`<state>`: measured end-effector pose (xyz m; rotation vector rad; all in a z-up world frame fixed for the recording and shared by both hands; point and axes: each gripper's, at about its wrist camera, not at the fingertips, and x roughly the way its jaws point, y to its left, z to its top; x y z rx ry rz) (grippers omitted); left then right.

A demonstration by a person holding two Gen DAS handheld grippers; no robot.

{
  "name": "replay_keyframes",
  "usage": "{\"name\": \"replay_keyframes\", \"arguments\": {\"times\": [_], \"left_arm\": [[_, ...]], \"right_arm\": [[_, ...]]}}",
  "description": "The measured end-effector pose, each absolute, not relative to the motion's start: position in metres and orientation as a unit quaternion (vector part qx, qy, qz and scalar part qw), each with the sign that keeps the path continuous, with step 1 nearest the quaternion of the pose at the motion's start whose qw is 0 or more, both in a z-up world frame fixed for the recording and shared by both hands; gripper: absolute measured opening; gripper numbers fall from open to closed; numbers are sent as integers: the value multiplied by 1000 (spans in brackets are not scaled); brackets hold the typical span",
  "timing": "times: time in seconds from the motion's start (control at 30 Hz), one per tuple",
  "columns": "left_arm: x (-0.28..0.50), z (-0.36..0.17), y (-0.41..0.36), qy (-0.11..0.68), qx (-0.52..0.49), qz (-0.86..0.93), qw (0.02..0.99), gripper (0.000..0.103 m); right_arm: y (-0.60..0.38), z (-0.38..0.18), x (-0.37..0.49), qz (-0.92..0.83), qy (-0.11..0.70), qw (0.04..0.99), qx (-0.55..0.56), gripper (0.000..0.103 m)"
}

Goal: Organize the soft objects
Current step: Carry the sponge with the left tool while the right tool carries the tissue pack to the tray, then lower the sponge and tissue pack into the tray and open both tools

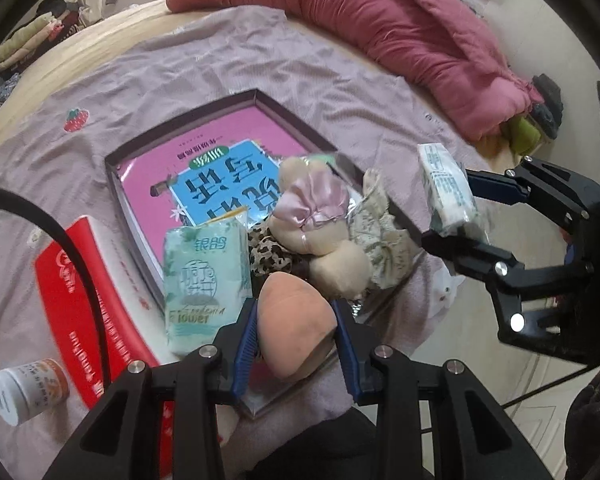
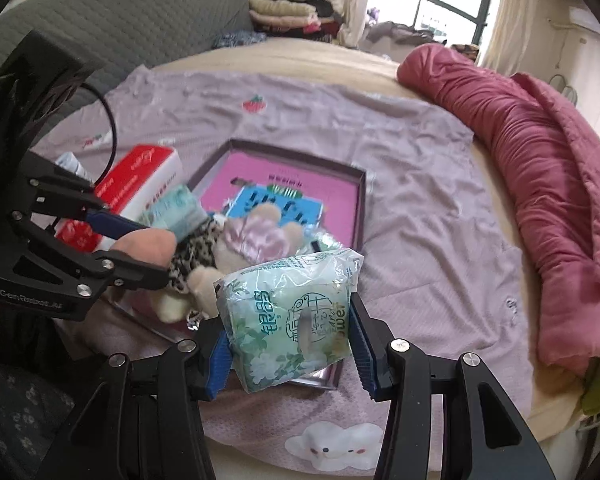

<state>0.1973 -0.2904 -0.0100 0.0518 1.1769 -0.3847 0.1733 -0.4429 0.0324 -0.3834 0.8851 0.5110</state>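
Note:
My left gripper (image 1: 296, 316) is shut on a peach-coloured makeup sponge (image 1: 292, 320), held over the near edge of a shallow box (image 1: 260, 98); the sponge also shows in the right wrist view (image 2: 148, 246). My right gripper (image 2: 288, 332) is shut on a green tissue pack (image 2: 292, 312), held above the box's near right side; the pack shows in the left wrist view (image 1: 446, 188). In the box lie a pink book (image 1: 204, 160), a second tissue pack (image 1: 204, 272), a beige plush toy with pink satin (image 1: 316, 216), a leopard-print scrunchie (image 1: 266, 256) and a floral cloth (image 1: 376, 232).
A red box (image 1: 80, 280) and a small white jar (image 1: 24, 384) lie left of the shallow box on the lilac sheet (image 1: 140, 80). A rolled red quilt (image 1: 400, 32) runs along the bed's far right. A grey headboard (image 2: 120, 20) stands at the back left.

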Motion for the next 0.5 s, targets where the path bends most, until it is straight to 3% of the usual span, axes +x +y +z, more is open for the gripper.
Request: {"name": "replay_keyframes", "arguments": {"times": [0.5], "left_arm": [[241,-37,-280,568,11,-155,808,37]], "right_arm": [[-428,-4,207,265,446,827,-217,52]]}}
